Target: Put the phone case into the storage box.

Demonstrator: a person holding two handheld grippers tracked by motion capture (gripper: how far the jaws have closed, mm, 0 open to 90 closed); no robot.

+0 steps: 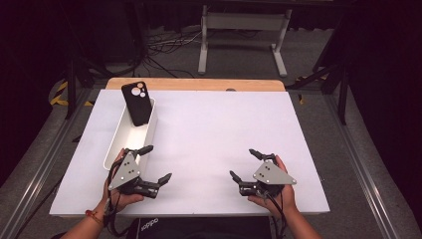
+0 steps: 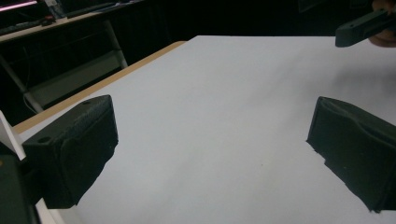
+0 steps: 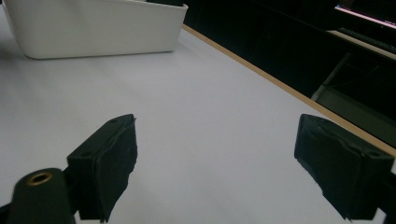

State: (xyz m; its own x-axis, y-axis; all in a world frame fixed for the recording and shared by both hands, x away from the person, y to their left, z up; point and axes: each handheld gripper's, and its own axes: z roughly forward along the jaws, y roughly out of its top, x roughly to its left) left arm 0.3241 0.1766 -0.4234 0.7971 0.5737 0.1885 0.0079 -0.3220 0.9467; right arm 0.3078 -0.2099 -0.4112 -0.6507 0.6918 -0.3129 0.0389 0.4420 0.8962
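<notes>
Far left on the white table [image 1: 214,129], a black phone case [image 1: 137,103] leans upright at the far end of the long white bin [image 1: 121,137]. The left gripper [image 1: 158,164] sits just beside the bin's near end, jaws spread, holding nothing. The right gripper [image 1: 242,163] is near the front edge, well apart from it, jaws spread and empty too.

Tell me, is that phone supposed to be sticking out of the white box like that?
It does look odd. The black phone case stands tilted at the far end of the long white bin, leaning on the rim with its top poking out rather than lying flat inside. Nothing looks spilled or broken.
</notes>
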